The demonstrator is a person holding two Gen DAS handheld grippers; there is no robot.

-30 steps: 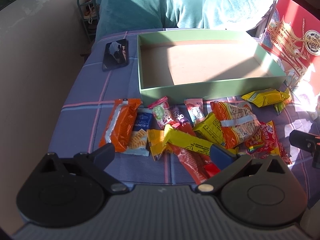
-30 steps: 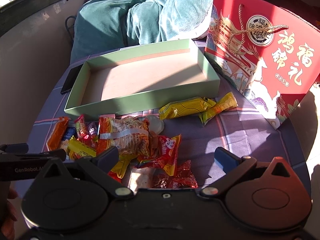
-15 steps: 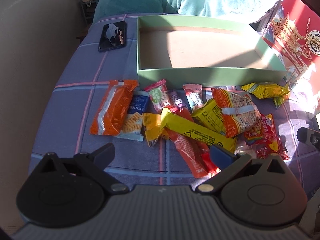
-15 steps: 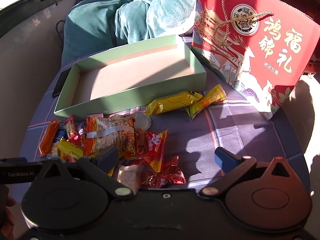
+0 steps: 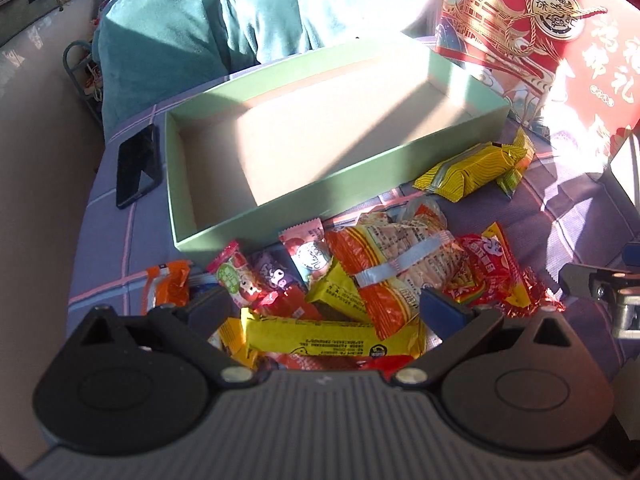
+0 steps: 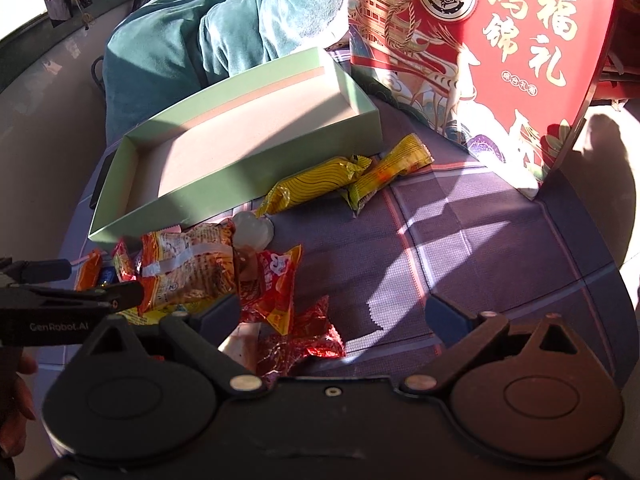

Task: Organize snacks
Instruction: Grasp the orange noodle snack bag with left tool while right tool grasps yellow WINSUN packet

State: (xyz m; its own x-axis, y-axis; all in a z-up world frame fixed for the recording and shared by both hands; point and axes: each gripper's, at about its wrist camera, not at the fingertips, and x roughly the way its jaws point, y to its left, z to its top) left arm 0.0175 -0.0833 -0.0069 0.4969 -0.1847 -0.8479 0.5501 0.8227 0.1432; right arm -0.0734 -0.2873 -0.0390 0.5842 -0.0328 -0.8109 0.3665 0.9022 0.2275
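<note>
An empty pale green box (image 5: 460, 130) (image 6: 360, 92) stands on the checked cloth. In front of it lies a heap of snack packets: an orange-and-clear cracker bag (image 5: 396, 264) (image 6: 188, 268), a long yellow bar (image 5: 328, 338), an orange packet (image 5: 170, 288) and small sweets (image 5: 308, 254). Two yellow packets (image 5: 472, 170) (image 6: 316, 188) lie apart, by the box's right corner. My left gripper (image 5: 324, 306) is open, low over the heap and straddling the yellow bar. My right gripper (image 6: 334, 314) is open over red foil packets (image 6: 308, 336).
A red gift bag (image 6: 480, 56) (image 5: 552, 44) stands right of the box. A black phone (image 5: 136, 166) lies left of it. A teal blanket (image 5: 208, 24) sits behind the table. Bare cloth (image 6: 500, 248) lies in front of the bag.
My left gripper has moved forward and right, down over the snack heap. My right gripper has shifted right and closer to the table. Both stay open.
</note>
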